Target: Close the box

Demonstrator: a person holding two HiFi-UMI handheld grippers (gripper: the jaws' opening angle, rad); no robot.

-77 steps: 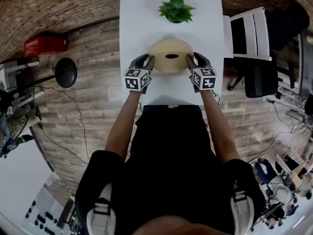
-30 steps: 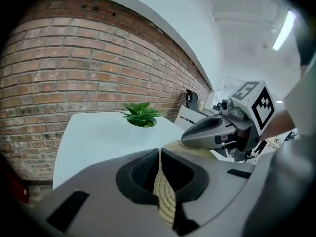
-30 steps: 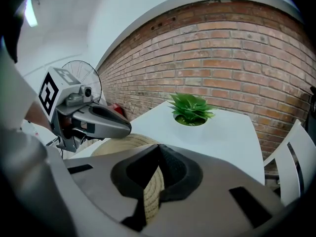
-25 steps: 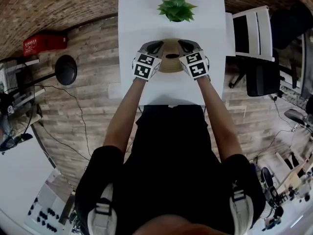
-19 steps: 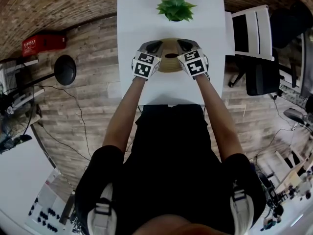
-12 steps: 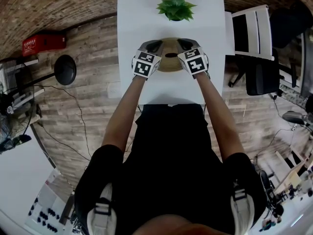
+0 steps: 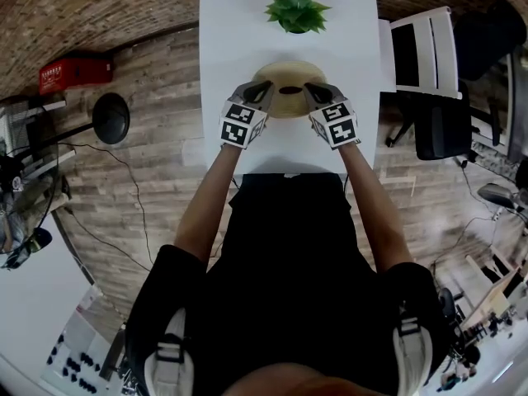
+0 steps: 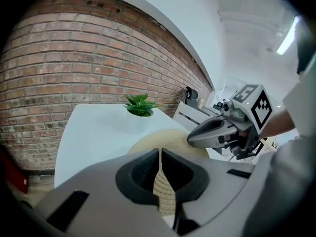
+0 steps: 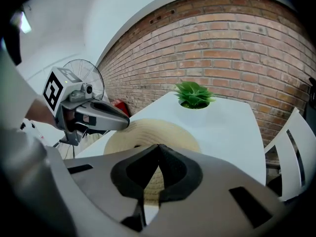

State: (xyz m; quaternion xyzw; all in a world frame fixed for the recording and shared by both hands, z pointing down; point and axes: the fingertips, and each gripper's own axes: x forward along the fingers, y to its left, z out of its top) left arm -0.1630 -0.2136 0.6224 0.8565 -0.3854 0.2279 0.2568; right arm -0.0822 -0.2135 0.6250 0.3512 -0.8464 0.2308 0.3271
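Between the grey left gripper (image 7: 264, 89) and the grey right gripper (image 7: 312, 91), the woven lid (image 7: 285, 74) is pale straw — coiled in ridged rings. Their marker cubes (image 7: 240, 124) carry black-and-white squares. Beyond both tips — a white table (image 7: 239, 23) and a green plant (image 7: 296, 11).

Head view – high above the person, faces steeply down the length of the table (image 7: 239, 23), far off. The near edge falls mid-frame, with the plant (image 7: 297, 11) by the far edge.

Left gripper view – rides on the left gripper (image 7: 262, 89), right behind its jaws. It sits low over the table and faces the far edge, angled rightward.

Right gripper view – same setup on the right gripper (image 7: 312, 89), angled leftward.

All three share the woven box (image 7: 289, 77), the plant and the table top. Each gripper view also catches the other gripper and the brick wall behind.
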